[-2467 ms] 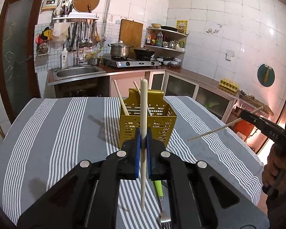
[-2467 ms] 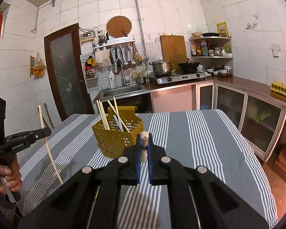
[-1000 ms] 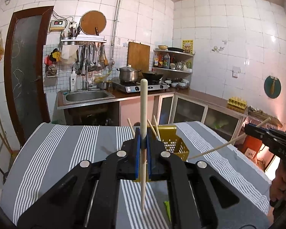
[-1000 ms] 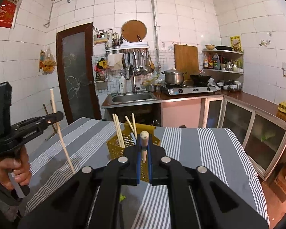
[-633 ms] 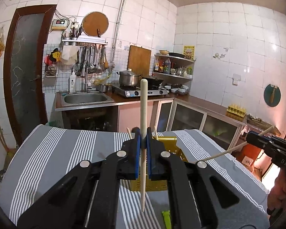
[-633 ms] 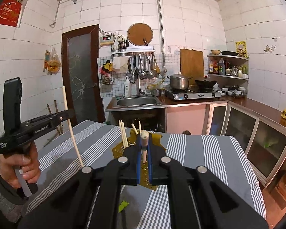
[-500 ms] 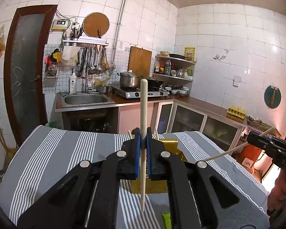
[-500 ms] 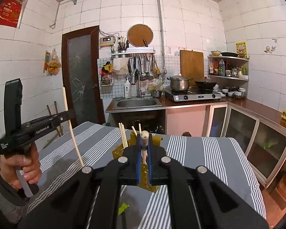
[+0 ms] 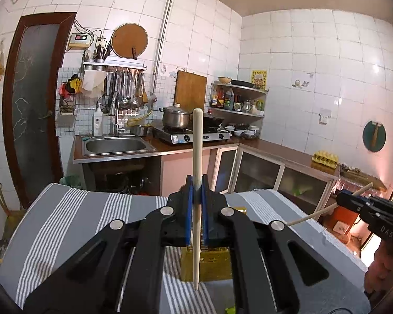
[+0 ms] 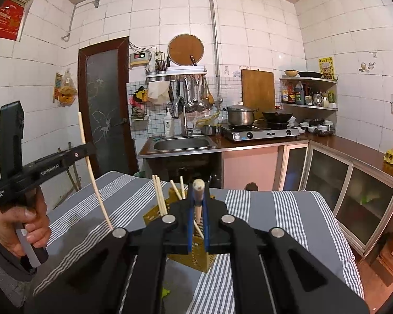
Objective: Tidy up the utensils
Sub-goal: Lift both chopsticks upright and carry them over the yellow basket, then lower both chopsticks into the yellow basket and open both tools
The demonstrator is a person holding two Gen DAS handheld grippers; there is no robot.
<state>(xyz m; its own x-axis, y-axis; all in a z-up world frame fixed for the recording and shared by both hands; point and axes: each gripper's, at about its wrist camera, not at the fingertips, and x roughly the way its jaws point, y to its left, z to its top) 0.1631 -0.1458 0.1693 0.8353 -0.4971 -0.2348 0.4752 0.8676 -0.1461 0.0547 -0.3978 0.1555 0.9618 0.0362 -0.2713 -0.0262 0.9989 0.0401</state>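
My left gripper [image 9: 196,196] is shut on a pale wooden chopstick [image 9: 197,144] that stands upright, its tip hanging over the yellow perforated utensil holder [image 9: 212,261]. My jaws hide most of the holder. At the right edge, my right gripper [image 9: 353,202] holds its own chopstick [image 9: 311,214] slanting towards the holder. In the right wrist view, the right gripper [image 10: 197,209] is shut on that chopstick [image 10: 198,186], seen end-on above the holder [image 10: 204,259]. Several chopsticks [image 10: 159,196] stand in the holder. At the left, a hand [image 10: 26,225] holds the left gripper [image 10: 87,150].
The holder stands on a table with a grey striped cloth [image 9: 78,214]. A green-handled utensil [image 10: 166,291] lies on the cloth in front of the holder. Beyond the table are a sink [image 9: 115,145], a stove with pots [image 9: 191,136], glass-door cabinets [image 10: 325,180] and a dark door [image 9: 31,110].
Both grippers have risen with their chopsticks still held. The yellow holder has sunk in both views and sits more hidden behind the jaws.
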